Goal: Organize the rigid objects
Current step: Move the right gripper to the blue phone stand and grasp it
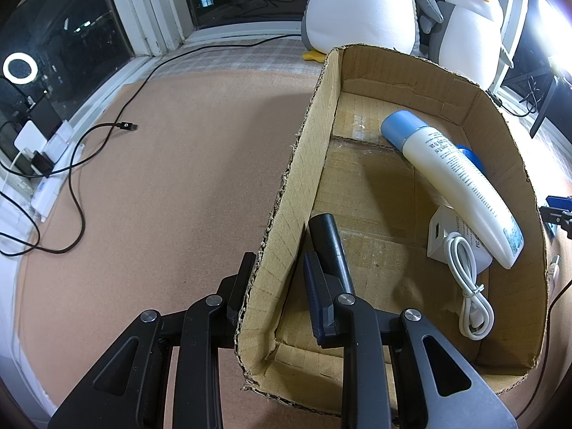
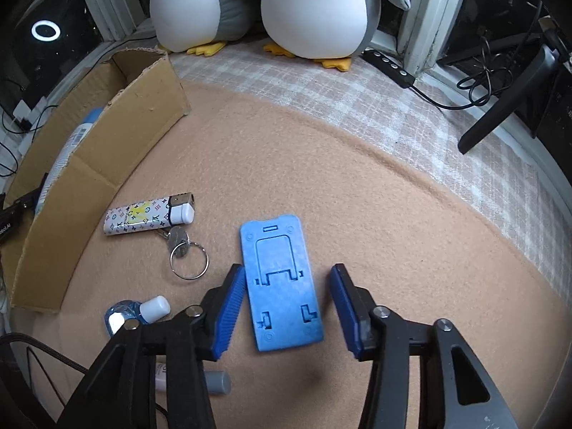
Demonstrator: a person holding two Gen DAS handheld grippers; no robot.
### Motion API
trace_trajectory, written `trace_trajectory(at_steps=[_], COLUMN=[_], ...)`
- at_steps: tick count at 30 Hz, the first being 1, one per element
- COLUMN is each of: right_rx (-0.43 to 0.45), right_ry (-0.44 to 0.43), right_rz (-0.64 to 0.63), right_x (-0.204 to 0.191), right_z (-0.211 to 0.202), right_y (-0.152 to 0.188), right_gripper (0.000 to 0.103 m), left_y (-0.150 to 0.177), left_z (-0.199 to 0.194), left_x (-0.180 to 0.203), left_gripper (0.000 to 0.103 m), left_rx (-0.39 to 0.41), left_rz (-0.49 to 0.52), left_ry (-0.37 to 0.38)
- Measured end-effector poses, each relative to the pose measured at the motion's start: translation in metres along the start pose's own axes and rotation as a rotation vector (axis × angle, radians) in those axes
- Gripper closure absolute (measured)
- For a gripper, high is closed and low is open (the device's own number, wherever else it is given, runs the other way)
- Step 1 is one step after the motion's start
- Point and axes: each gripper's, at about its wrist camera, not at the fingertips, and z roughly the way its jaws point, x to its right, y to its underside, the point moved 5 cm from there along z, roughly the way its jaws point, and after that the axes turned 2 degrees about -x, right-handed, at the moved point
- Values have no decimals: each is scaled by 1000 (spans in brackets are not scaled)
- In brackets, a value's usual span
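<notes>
Peach felt surface (image 2: pixel 357 196): right gripper (image 2: pixel 287 307) jaws apart astride blue phone stand (image 2: pixel 282 286); lighter (image 2: pixel 150 216) at ten o'clock. Left gripper (image 1: pixel 277 286) clamped on cardboard box (image 1: pixel 286 193) wall.

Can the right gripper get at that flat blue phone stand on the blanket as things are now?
Probably yes. The right gripper is open and already straddles the blue phone stand, one finger on each side, with nothing lying on it. The key ring and lighter lie clear to its left.
</notes>
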Motion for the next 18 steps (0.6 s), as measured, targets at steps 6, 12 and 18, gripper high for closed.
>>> trace_trajectory(at_steps=[6, 12, 18], right_rx=[13, 37, 89], right_ry=[-1, 2, 10], right_rz=[39, 68, 56], right_x=[5, 4, -9], right_z=[-3, -8, -32], right_y=[3, 5, -1], right_gripper=[70, 70, 70], left_y=[0, 0, 1], left_z=[0, 0, 0], left_x=[0, 0, -2], left_gripper=[79, 79, 79], left_rx=[0, 0, 1], left_rz=[1, -1, -1], left_ry=[0, 0, 2])
